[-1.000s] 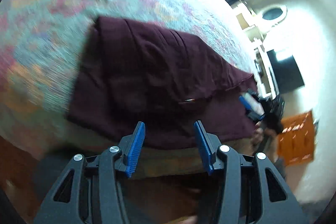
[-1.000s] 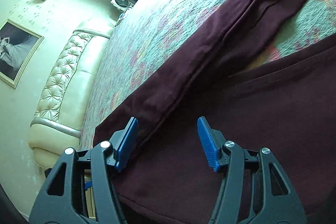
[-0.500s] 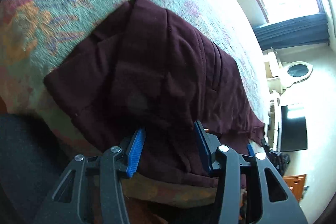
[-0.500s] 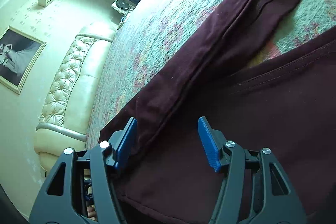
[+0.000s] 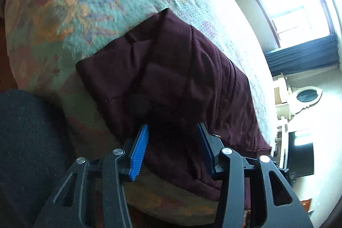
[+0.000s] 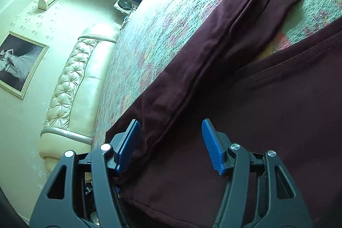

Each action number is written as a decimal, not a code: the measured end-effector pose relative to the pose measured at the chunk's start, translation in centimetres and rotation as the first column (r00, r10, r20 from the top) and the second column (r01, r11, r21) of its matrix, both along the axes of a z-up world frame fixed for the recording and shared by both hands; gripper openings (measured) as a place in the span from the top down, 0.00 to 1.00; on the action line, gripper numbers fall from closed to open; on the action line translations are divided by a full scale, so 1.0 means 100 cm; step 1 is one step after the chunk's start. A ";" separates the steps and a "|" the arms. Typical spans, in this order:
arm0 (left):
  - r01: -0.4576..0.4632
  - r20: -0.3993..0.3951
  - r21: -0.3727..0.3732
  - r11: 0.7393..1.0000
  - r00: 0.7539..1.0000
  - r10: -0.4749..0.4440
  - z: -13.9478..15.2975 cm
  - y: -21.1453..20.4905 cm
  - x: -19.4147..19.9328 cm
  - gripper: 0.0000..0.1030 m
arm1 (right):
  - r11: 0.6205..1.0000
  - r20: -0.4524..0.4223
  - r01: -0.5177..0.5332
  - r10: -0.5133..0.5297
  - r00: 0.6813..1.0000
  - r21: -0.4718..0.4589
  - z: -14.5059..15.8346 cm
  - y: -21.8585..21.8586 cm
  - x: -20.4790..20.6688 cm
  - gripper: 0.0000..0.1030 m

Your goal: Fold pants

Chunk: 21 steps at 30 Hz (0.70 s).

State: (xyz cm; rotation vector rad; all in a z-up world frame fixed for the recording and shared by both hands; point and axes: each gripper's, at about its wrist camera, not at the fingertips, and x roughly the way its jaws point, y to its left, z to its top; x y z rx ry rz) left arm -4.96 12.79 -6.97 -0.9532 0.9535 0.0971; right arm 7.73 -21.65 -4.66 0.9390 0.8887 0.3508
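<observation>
A: I'm looking along the left gripper (image 5: 172, 149) first. Its jaws are standing wide apart, gripping nothing, with the maroon pants (image 5: 171, 82) bunching up between the blue pads at the near edge of the bed (image 5: 64, 3).

B: And your other hand?

A: The right gripper (image 6: 171, 142) is gaping just as wide and is empty too. Its left pad is sitting at the outer edge of a trouser leg, and a raised seam is running between the pads.

B: Where is the garment lying overall?

A: It's lying on the floral bedspread, along the near edge of the bed, with some cloth draping over that edge. In the left view the part beyond the pads is looking doubled over, with layered panels and a squared corner. In the right view the pants (image 6: 213, 57) are running away as a long leg, and a patch of bedspread is showing between that leg and a second stitched panel.

B: So how far along are you judging it?

A: Partway, I'd say. Some layering is showing, but the leg is lying at full length, so the shortening folds are looking undone. Farther off, the padded headboard (image 6: 70, 82) is standing at the far end.
</observation>
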 end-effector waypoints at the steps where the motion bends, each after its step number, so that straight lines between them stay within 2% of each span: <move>1: -0.009 0.005 -0.004 1.000 1.000 0.009 0.002 0.002 0.003 0.55 | 1.000 -0.001 -0.001 0.001 1.000 0.002 0.000 0.001 0.002 0.41; 5: -0.075 -0.003 -0.081 0.994 0.997 0.075 -0.003 0.017 0.011 0.56 | 1.000 -0.013 -0.002 0.002 1.000 0.001 -0.005 0.003 0.002 0.41; 6: -0.082 -0.011 -0.084 0.993 0.997 0.081 -0.004 0.019 0.011 0.69 | 1.000 -0.018 0.001 -0.001 1.000 0.003 -0.007 0.003 0.002 0.41; 8: -0.093 -0.031 -0.081 0.992 0.995 0.090 -0.005 0.023 0.008 0.74 | 1.000 -0.027 0.005 -0.005 1.000 0.015 -0.010 0.003 0.002 0.40; 9: -0.089 -0.035 -0.078 0.993 0.996 0.087 -0.006 0.024 0.007 0.84 | 1.000 -0.031 0.010 -0.009 0.999 0.026 -0.013 0.002 0.002 0.40; 14: -0.039 -0.054 0.019 0.999 0.998 0.040 0.004 0.016 0.017 0.90 | 0.996 -0.034 0.067 -0.065 0.997 0.064 -0.015 -0.007 0.007 0.39; 18: -0.013 -0.059 0.089 0.996 0.998 0.018 0.013 0.012 0.021 0.99 | 0.990 0.013 0.138 -0.139 0.990 0.036 0.004 -0.017 0.017 0.39; 19: -0.011 -0.058 0.092 0.996 0.998 0.016 0.013 0.014 0.020 0.99 | 0.986 0.013 0.162 -0.162 0.987 0.026 0.006 -0.022 0.022 0.39; 21: -0.011 -0.059 0.066 0.998 0.998 0.015 0.011 0.017 0.021 0.99 | 0.976 -0.042 0.215 -0.215 0.976 -0.022 0.005 -0.029 0.033 0.39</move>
